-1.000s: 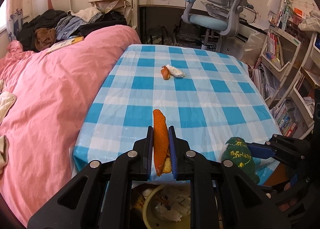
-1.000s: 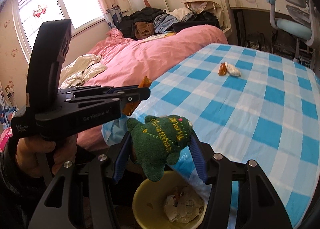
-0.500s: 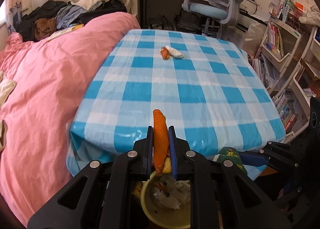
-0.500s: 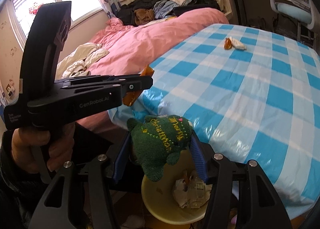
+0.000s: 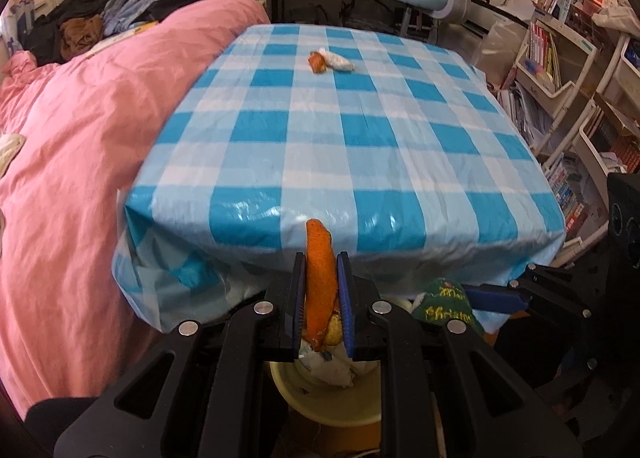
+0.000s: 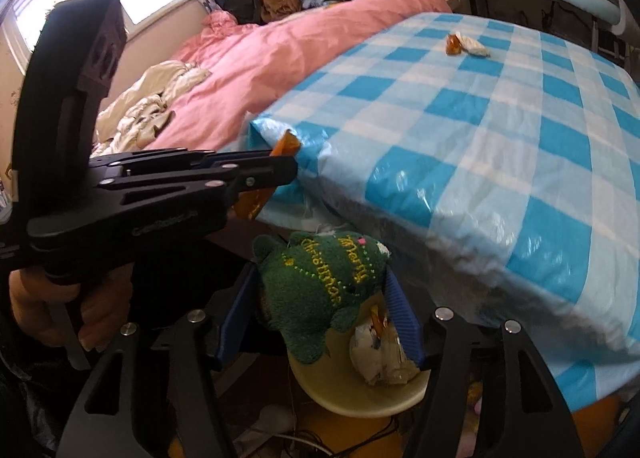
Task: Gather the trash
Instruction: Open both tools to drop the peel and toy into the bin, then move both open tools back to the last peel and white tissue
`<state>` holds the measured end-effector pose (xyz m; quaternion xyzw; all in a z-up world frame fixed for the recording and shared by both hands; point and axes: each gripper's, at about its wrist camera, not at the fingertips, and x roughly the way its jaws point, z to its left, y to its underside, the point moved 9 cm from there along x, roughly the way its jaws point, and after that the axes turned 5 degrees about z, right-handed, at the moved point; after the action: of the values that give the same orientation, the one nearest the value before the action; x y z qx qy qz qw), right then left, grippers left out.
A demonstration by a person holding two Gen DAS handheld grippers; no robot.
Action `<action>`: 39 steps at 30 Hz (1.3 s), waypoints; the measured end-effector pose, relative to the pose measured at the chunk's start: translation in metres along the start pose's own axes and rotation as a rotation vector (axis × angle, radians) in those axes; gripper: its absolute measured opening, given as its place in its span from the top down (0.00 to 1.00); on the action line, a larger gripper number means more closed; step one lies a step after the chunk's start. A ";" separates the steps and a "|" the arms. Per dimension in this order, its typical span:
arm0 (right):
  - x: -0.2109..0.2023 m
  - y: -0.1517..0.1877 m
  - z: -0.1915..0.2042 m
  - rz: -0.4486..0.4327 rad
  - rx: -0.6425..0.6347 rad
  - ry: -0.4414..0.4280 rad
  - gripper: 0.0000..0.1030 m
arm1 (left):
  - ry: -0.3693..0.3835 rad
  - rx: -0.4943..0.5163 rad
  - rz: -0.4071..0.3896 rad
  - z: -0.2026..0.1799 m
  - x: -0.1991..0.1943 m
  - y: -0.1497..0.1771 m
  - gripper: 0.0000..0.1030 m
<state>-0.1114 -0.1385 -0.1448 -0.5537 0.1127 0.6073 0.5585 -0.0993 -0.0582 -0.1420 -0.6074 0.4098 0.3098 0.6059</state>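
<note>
left hand-held gripper (image 5: 320, 290) pinches orange peel (image 5: 319, 266); right hand-held gripper (image 6: 320, 318) jaws just been widening w/ green plush (image 6: 324, 282) between (above yellow bin (image 6: 352, 390)).

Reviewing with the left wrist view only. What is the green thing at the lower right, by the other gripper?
Observer: A green plush toy stitched "Merry Christmas", between the right gripper's jaws, which have just been opening.
Reviewer: What is under it?
Observer: A yellow bin holding crumpled paper.
Reviewer: Any of the person visible?
Observer: A hand grips the left gripper, which is shut on the orange peel.
</note>
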 end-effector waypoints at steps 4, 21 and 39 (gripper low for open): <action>-0.003 0.003 -0.005 -0.004 0.024 0.015 0.37 | -0.011 0.009 -0.005 -0.003 -0.002 0.004 0.62; -0.008 -0.003 -0.008 -0.046 0.016 0.054 0.33 | -0.033 -0.040 -0.084 0.009 -0.015 -0.010 0.47; -0.031 -0.053 -0.030 -0.152 -0.102 0.201 0.28 | -0.075 -0.041 -0.215 0.015 -0.034 -0.087 0.26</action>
<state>-0.0598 -0.1597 -0.1050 -0.6463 0.0949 0.5095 0.5601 -0.0371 -0.0449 -0.0717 -0.6480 0.3130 0.2741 0.6380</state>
